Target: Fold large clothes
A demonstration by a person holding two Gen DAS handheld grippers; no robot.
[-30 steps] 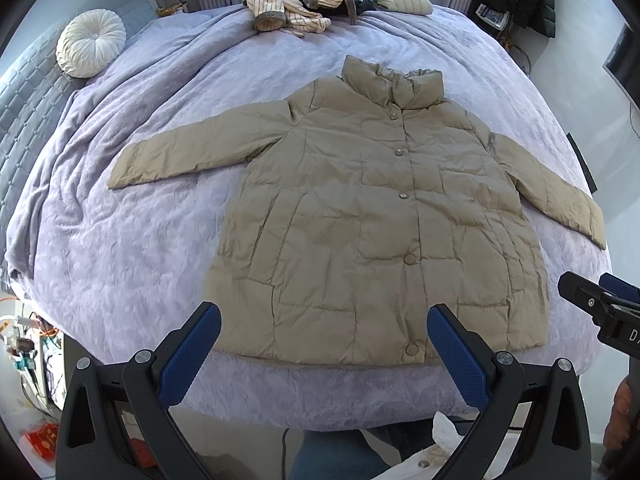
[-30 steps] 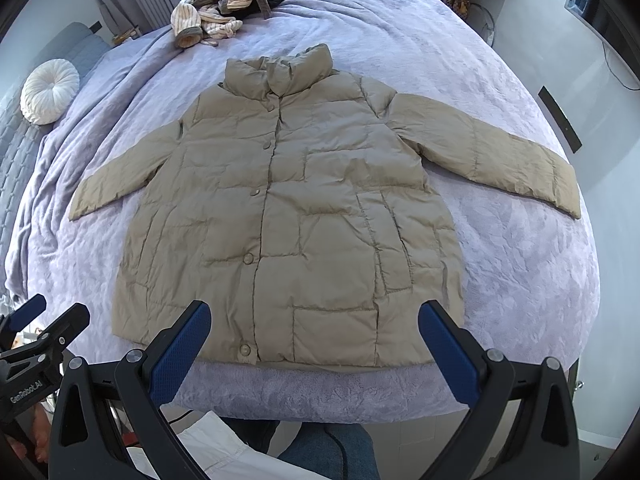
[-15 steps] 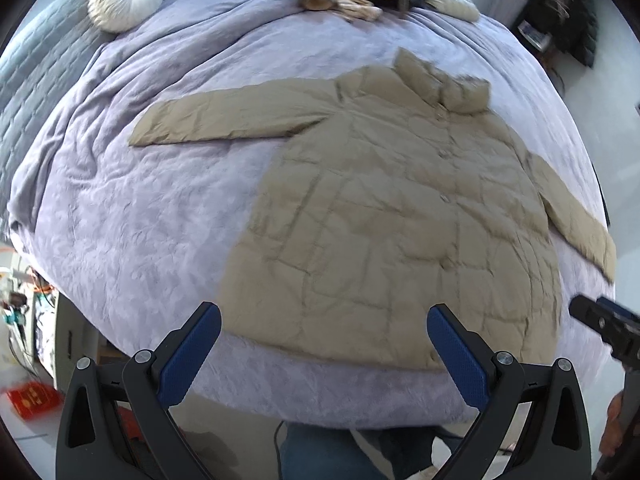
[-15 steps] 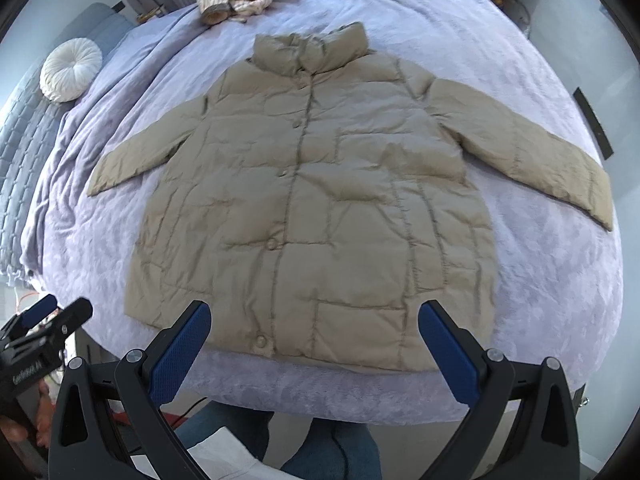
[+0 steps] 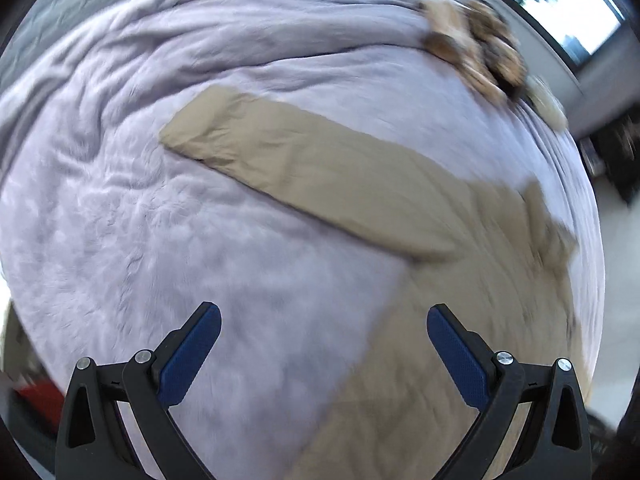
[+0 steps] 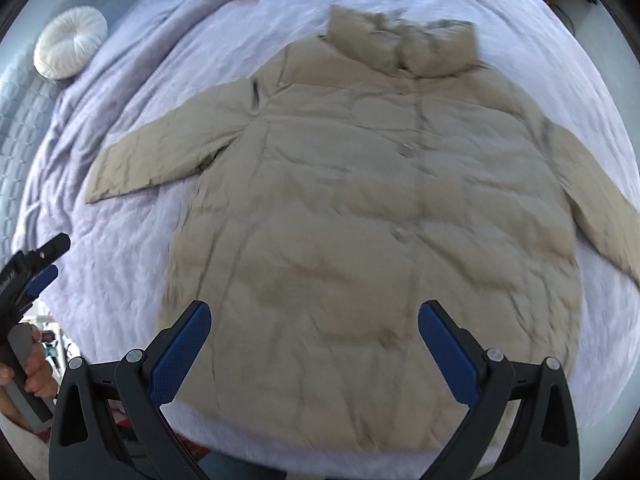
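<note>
Both claws, left claw [image 5: 323, 354] and right claw [image 6: 314, 350], gape apart, empty, above beige quilted puffer jacket [image 6: 372, 208] spread flat mid-frame on lilac bed cover [image 6: 132, 240].

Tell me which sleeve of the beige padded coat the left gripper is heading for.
The sleeve stretched toward the round white cushion; it fills the left gripper's view. The other sleeve lies at the bed's opposite side.
</note>
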